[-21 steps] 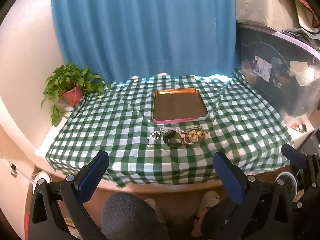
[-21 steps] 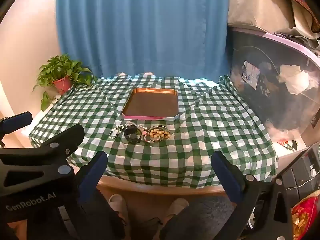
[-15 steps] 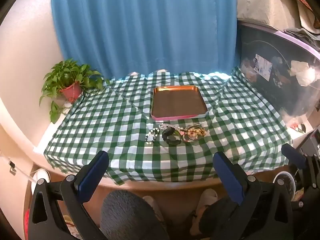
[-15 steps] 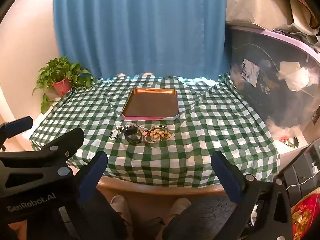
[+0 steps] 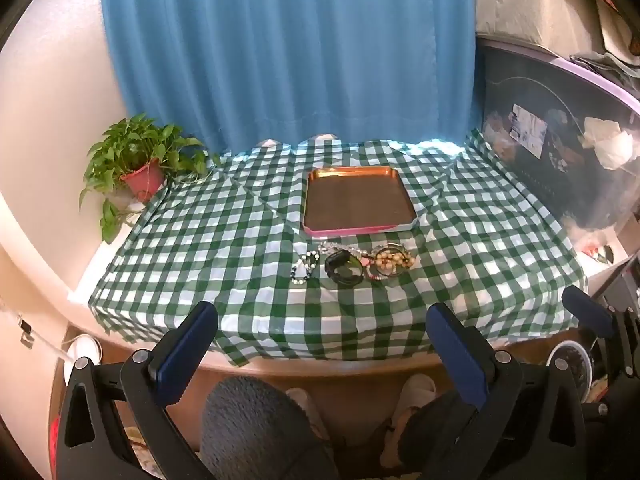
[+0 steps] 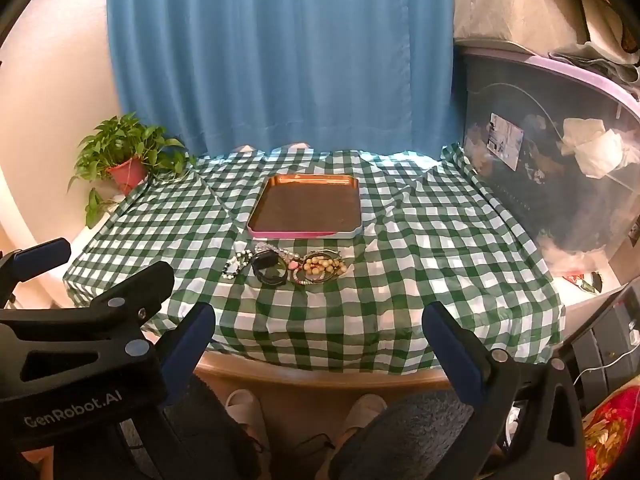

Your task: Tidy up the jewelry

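Left wrist view: the left gripper (image 5: pixel 320 344) hangs wide open and empty off the bench's near edge. A cluster of jewelry, with a black-and-white beaded bracelet (image 5: pixel 304 267), a black watch (image 5: pixel 344 268) and a tan wooden-bead bracelet (image 5: pixel 390 262), lies mid-bench just before the copper rectangular tray (image 5: pixel 404 200). All of it looks light, and the strands limp and possibly tangled.

Right wrist view: the right gripper (image 6: pixel 318 338) is likewise spread and empty. The stiff watch (image 6: pixel 270 268) band seems the surest place to pinch.

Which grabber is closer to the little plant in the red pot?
Left. The left gripper hangs off the table's near edge, on the plant's side; the right gripper hangs beside it, farther from the plant.
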Motion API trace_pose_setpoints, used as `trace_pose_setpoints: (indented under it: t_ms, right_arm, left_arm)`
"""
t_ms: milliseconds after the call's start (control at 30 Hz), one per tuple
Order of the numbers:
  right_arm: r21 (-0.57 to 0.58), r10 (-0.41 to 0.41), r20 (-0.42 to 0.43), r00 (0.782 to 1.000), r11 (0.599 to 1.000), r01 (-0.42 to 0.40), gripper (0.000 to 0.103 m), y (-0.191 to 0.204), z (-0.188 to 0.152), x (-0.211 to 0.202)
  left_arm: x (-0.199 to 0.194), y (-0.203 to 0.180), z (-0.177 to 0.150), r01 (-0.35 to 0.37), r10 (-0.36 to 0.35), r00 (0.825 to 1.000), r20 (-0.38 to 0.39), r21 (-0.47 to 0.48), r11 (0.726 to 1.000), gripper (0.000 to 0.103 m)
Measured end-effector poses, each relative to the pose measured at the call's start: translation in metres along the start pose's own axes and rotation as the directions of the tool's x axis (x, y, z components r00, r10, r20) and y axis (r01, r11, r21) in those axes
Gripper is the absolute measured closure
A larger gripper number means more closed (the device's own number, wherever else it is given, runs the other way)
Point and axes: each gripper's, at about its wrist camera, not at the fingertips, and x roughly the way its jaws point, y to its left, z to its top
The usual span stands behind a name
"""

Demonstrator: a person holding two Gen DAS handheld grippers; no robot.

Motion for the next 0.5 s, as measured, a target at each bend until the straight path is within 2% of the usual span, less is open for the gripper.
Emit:
trace_pose_setpoints:
  t_ms: [500]
  right_arm:
    - [0.013,0.015,-0.009,1.000,1.000,-0.015,0.000,-0.0015,-0.0002,0.0003]
  left_arm:
    - [0.0004,-0.0020,0.0001,-0.002,0.002,1.000,-0.002,0.008,1.000,0.000]
